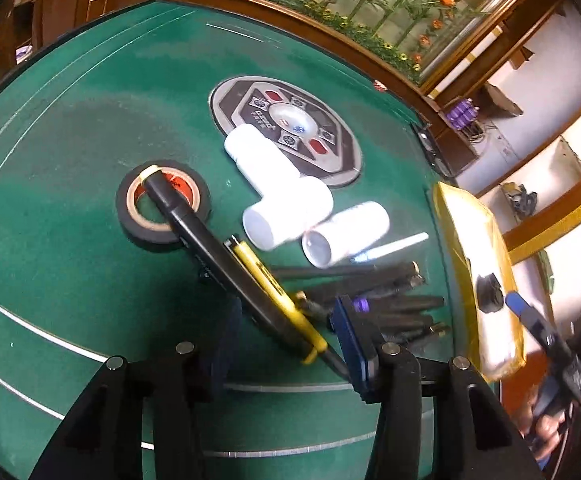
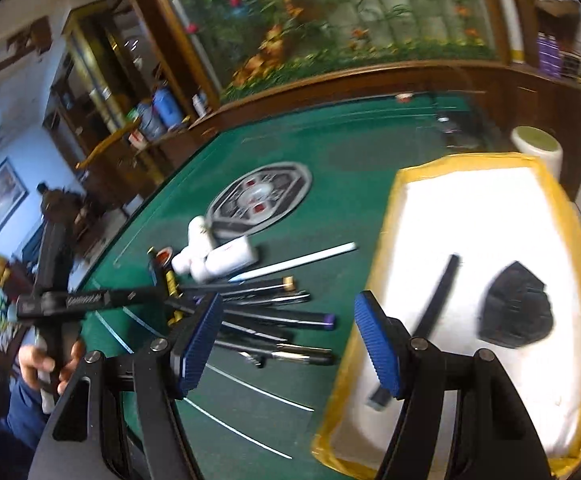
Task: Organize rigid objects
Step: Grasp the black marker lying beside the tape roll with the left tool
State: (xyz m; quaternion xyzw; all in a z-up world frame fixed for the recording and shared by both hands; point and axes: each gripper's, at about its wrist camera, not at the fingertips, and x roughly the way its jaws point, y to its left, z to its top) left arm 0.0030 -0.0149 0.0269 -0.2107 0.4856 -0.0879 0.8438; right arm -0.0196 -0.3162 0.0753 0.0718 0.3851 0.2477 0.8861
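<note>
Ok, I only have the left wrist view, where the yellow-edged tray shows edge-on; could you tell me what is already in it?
Observer: A black pen lies on the white floor of the tray, beside a dark, flat, angular thing I cannot identify.
Operator: Thank you. Is the right gripper carrying anything?
Observer: No, the right gripper is open and empty, its fingers straddling the tray's left rim.
Operator: And is anything behind the tray?
Observer: A white tub with a green lid stands just beyond its far corner.
</note>
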